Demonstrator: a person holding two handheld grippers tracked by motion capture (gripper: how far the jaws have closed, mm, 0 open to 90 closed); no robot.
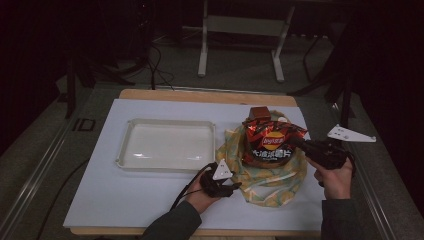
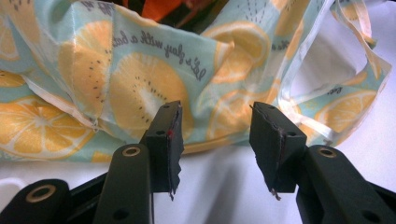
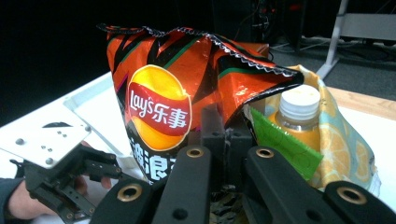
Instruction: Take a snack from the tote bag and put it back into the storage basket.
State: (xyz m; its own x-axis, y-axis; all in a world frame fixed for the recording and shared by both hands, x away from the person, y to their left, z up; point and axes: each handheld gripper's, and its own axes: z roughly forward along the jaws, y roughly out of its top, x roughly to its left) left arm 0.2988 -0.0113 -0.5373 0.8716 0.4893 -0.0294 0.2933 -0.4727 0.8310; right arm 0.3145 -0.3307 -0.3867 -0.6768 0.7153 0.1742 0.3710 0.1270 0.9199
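Your right tool (image 3: 227, 140) is clamped on the crinkled, glossy orange chip bag (image 3: 161, 98), which stands upright in the lemon-print fabric tote (image 1: 265, 175). Your left tool (image 2: 215, 135) stands spread, jaws just short of the tote's soft folded cloth. A capped juice bottle (image 3: 299, 114) sits just behind the bag.

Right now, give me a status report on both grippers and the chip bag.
Right gripper shut on chip bag, bag standing in the lemon-print tote. Left gripper open at the tote's edge, holding nothing. Bottle beside the bag, white tray apart.
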